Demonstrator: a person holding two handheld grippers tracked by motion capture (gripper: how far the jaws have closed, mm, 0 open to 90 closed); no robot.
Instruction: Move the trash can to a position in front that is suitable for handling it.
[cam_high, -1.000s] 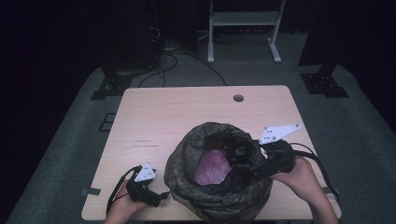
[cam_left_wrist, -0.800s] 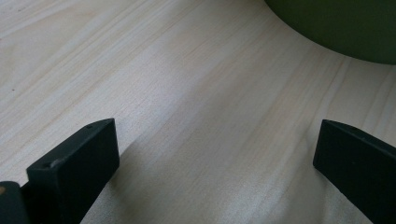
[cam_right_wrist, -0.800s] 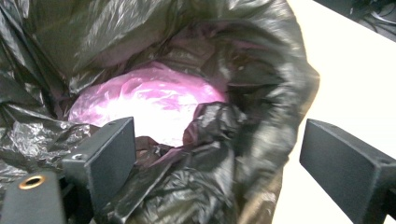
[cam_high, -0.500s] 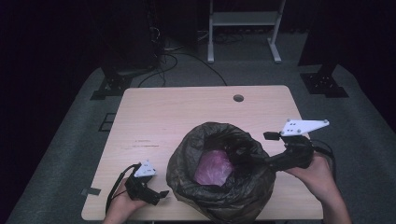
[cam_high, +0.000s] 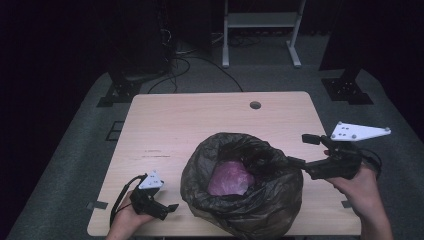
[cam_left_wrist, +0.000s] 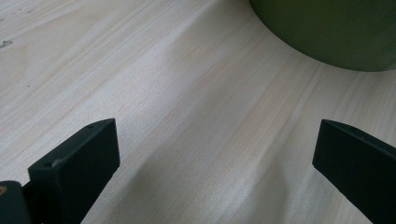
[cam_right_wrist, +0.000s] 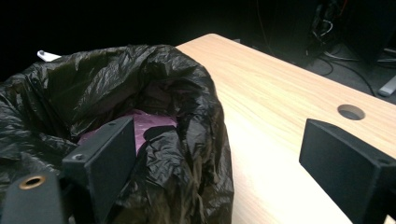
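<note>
A black bin bag (cam_high: 250, 200) stands open on the wooden table (cam_high: 200, 120), with something pink (cam_high: 232, 179) inside it. My right gripper (cam_high: 302, 150) hovers just right of the bag's rim, open, its jaws wide apart. In the right gripper view, that gripper (cam_right_wrist: 224, 172) has the bag (cam_right_wrist: 140, 93) next to its left jaw and the pink thing (cam_right_wrist: 149, 122) beyond. My left gripper (cam_high: 167, 210) rests low on the table left of the bag, open. In the left gripper view, this gripper (cam_left_wrist: 215, 158) has only bare wood between its jaws, and an olive-green curved wall (cam_left_wrist: 336, 32) stands ahead.
A round cable hole (cam_high: 255, 105) sits near the table's far edge. Bare wood spreads across the far half and the left side. Beyond the table are dark floor, cables and a white stand (cam_high: 260, 20).
My right gripper has drawn back from the bag's rim to the right and risen a little. The left gripper has hardly moved.
</note>
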